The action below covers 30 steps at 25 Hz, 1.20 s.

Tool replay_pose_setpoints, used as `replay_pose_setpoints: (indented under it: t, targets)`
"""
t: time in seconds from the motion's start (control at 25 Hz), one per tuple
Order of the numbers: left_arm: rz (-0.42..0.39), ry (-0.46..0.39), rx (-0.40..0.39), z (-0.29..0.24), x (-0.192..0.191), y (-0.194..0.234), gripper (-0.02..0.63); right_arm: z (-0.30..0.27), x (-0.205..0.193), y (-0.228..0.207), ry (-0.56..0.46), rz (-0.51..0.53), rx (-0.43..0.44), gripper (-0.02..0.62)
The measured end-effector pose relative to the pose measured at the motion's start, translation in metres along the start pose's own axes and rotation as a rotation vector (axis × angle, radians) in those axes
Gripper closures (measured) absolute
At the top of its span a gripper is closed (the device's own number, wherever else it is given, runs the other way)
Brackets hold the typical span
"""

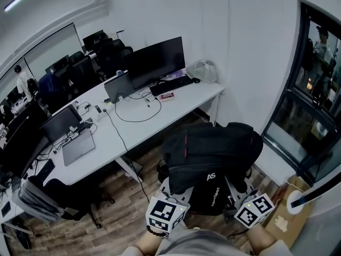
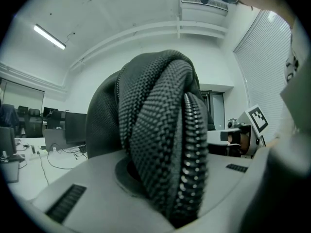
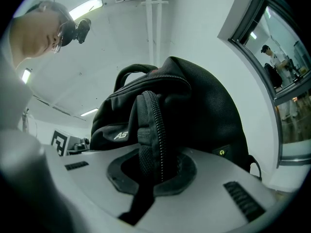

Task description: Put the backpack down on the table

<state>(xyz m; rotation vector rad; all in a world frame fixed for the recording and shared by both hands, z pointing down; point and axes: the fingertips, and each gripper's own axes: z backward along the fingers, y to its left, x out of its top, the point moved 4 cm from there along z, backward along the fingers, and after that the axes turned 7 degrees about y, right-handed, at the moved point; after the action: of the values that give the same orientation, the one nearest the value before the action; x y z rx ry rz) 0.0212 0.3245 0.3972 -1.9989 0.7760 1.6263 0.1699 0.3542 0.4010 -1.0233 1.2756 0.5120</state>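
In the head view a black backpack (image 1: pixel 210 151) hangs above the wooden floor, just off the near right corner of the long white table (image 1: pixel 160 119). Both grippers hold it from below, the left gripper (image 1: pixel 169 192) under its left side and the right gripper (image 1: pixel 238 192) under its right side, their tips hidden by the bag. In the left gripper view the left gripper (image 2: pixel 170 178) is shut on a thick fold of the backpack (image 2: pixel 155 125) with a zipper. In the right gripper view the right gripper (image 3: pixel 150 171) is shut on a zippered edge of the backpack (image 3: pixel 194 110).
The table carries a large monitor (image 1: pixel 154 63), a keyboard (image 1: pixel 171 85), a laptop (image 1: pixel 78 147), cables and a white plastic bag (image 1: pixel 203 71). An office chair (image 1: pixel 37 199) stands at the near left. A glass door (image 1: pixel 314 100) and a cardboard box (image 1: pixel 285 217) are at the right.
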Motion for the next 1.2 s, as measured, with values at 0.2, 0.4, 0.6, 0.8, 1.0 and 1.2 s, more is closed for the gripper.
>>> replay_pose_setpoints:
  t: [0.2, 0.4, 0.6, 0.8, 1.0, 1.2]
  targets:
    - [-0.008, -0.005, -0.015, -0.014, 0.001, 0.031, 0.555, -0.032, 0.003, -0.006, -0.003, 0.007, -0.019, 0.575]
    - [-0.004, -0.014, -0.031, -0.027, 0.004, 0.072, 0.555, -0.072, 0.007, -0.009, -0.006, 0.014, -0.042, 0.575]
    - [-0.007, -0.016, -0.056, -0.044, 0.009, 0.115, 0.555, -0.115, 0.012, -0.015, -0.013, 0.010, -0.066, 0.575]
    - [-0.006, -0.019, -0.072, -0.054, 0.013, 0.159, 0.555, -0.158, 0.015, -0.015, -0.017, 0.018, -0.088, 0.575]
    - [-0.010, -0.024, -0.089, -0.059, 0.015, 0.196, 0.555, -0.195, 0.016, -0.013, -0.014, 0.028, -0.098, 0.575]
    - [-0.002, -0.018, -0.077, -0.062, 0.013, 0.221, 0.555, -0.221, 0.015, -0.012, 0.013, 0.028, -0.088, 0.575]
